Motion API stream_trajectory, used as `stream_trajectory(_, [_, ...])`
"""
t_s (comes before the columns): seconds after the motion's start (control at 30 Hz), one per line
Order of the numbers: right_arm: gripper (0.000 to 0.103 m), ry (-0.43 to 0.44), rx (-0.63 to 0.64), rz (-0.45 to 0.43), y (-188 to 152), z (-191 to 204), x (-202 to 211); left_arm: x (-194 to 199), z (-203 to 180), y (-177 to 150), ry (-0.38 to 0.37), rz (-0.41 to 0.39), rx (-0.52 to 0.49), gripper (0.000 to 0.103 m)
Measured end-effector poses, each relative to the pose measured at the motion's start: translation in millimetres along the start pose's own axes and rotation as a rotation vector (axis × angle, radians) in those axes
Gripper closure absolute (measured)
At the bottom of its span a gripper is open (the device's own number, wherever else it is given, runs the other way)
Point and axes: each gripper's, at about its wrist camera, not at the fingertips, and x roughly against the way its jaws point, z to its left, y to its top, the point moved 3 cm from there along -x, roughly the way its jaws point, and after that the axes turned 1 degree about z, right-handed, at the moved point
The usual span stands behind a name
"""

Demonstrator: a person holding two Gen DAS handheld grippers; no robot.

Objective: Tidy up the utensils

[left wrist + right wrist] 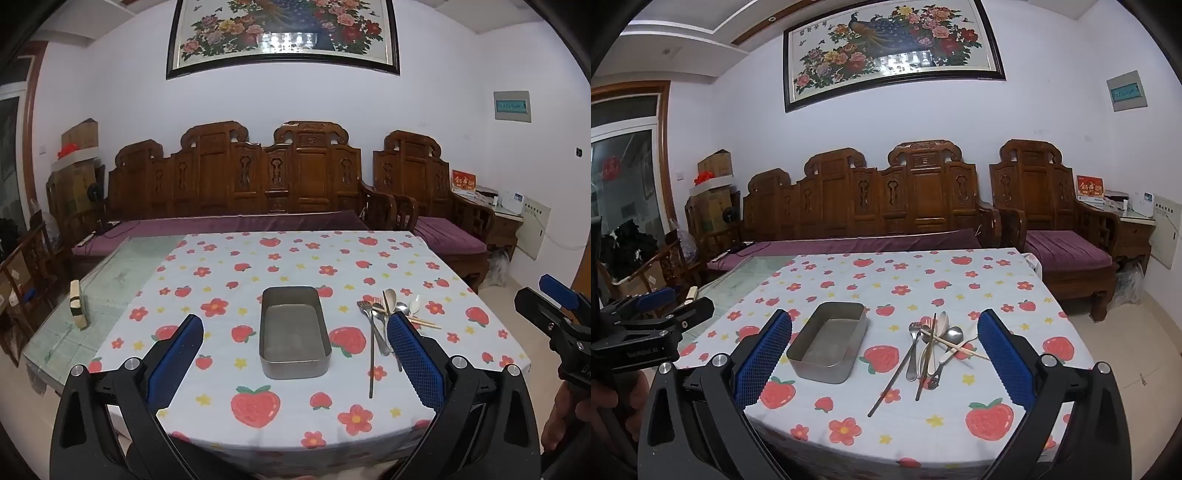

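An empty rectangular metal tin [294,332] [829,345] sits on the strawberry-print tablecloth [258,417] [923,432]. To its right lies a heap of utensils [384,317] [936,341]: forks, spoons and chopsticks crossing one another. My left gripper [295,343] is open and empty, held above the table's near edge facing the tin. My right gripper [884,339] is open and empty, facing the heap from the near edge. Each gripper shows at the side of the other's view: the right one in the left wrist view [554,310] and the left one in the right wrist view [657,306].
A yellow-and-dark block [78,304] stands on the bare glass part of the table [122,273] at the left. A carved wooden bench [236,184] with purple cushions and an armchair [424,184] stand behind the table. A side cabinet [1134,229] stands at the right wall.
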Motion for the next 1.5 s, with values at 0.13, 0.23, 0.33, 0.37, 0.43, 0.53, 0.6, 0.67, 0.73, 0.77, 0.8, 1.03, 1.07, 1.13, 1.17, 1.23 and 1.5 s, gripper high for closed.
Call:
stream_trajectory(0.13, [0.002,-0.003,0.008,-0.003,0,0,0,4,-2,-1,0.004,-0.007,-0.008,0.006])
stream_trajectory(0.23, [0.002,-0.001,0.005,-0.002,0,0,0,0,0,-1,-0.005,0.013,0.002,0.006])
stream_trajectory(0.33, [0.002,0.000,0.004,-0.002,0,0,1,1,0,-1,-0.006,0.013,0.004,0.006])
stream_trajectory(0.37, [0.002,-0.001,0.004,-0.003,0,0,1,1,0,-1,-0.007,0.013,0.005,0.006])
stream_trajectory(0.43, [0.002,0.001,0.002,-0.002,0,0,1,1,0,-1,-0.007,0.014,0.006,0.006])
stream_trajectory(0.53, [0.002,0.004,0.003,-0.003,0,0,1,1,-2,-1,-0.004,0.010,0.002,0.006])
stream_trajectory(0.6, [0.002,0.005,0.004,-0.003,0,0,1,1,-1,-1,-0.006,0.010,0.003,0.006])
stream_trajectory(0.67, [0.002,0.006,0.005,-0.004,1,3,2,1,-1,-1,-0.006,0.009,0.004,0.006])
stream_trajectory(0.73, [0.002,0.008,0.007,-0.005,1,5,1,1,-1,-1,-0.006,0.009,0.004,0.006])
stream_trajectory(0.77, [0.002,0.009,0.007,-0.005,0,5,1,1,-1,-1,-0.007,0.009,0.004,0.006])
stream_trajectory(0.8, [0.002,0.009,0.007,-0.004,-1,7,0,1,-1,-1,-0.006,0.009,0.004,0.006])
stream_trajectory(1.03, [0.002,0.016,0.006,-0.007,0,5,4,3,-6,1,-0.008,0.008,0.004,0.006])
stream_trajectory(1.07, [0.002,0.016,0.007,-0.007,0,5,4,3,-6,2,-0.008,0.008,0.004,0.006])
stream_trajectory(1.13, [0.002,0.016,0.006,-0.007,1,5,4,4,-6,2,-0.009,0.007,0.006,0.006])
stream_trajectory(1.17, [0.002,0.016,0.006,-0.006,1,5,4,3,-6,2,-0.009,0.007,0.006,0.006])
stream_trajectory(1.23, [0.002,0.016,0.006,-0.007,1,5,4,3,-6,2,-0.008,0.006,0.006,0.006])
stream_trajectory(1.5, [0.002,0.016,0.005,-0.007,1,6,4,13,-21,17,-0.016,0.004,0.005,0.006])
